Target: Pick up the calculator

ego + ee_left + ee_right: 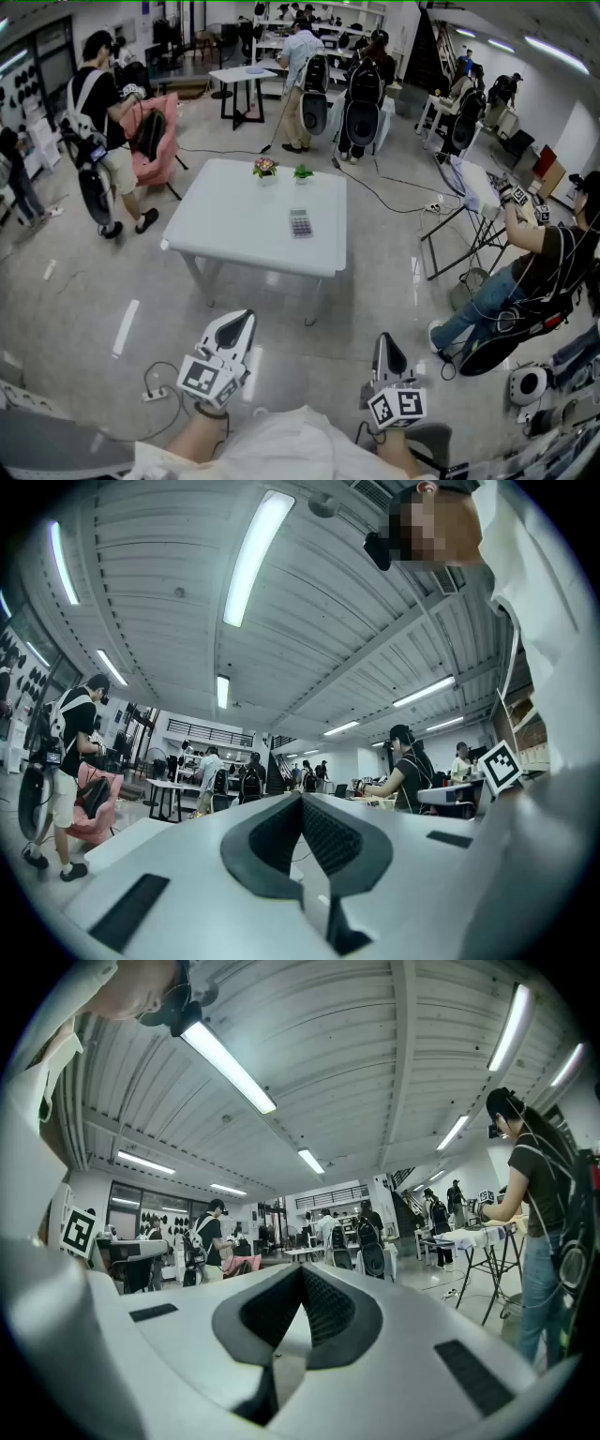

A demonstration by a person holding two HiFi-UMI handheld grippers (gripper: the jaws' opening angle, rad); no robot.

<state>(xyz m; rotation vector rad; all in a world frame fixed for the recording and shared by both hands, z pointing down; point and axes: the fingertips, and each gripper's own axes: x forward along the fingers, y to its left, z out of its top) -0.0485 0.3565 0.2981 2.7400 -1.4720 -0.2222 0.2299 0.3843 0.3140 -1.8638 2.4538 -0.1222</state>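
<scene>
Table [234, 220] amid open floor [84, 281], calculator [300, 223] near right edge, left hand-held gripper [244, 317] closed, right hand-held gripper [386, 339] closed

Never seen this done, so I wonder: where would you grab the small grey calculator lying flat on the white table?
Probably across its two long side edges, coming from above: the small grey calculator lies flat, its length running away from the camera, with bare white table around it.
</scene>
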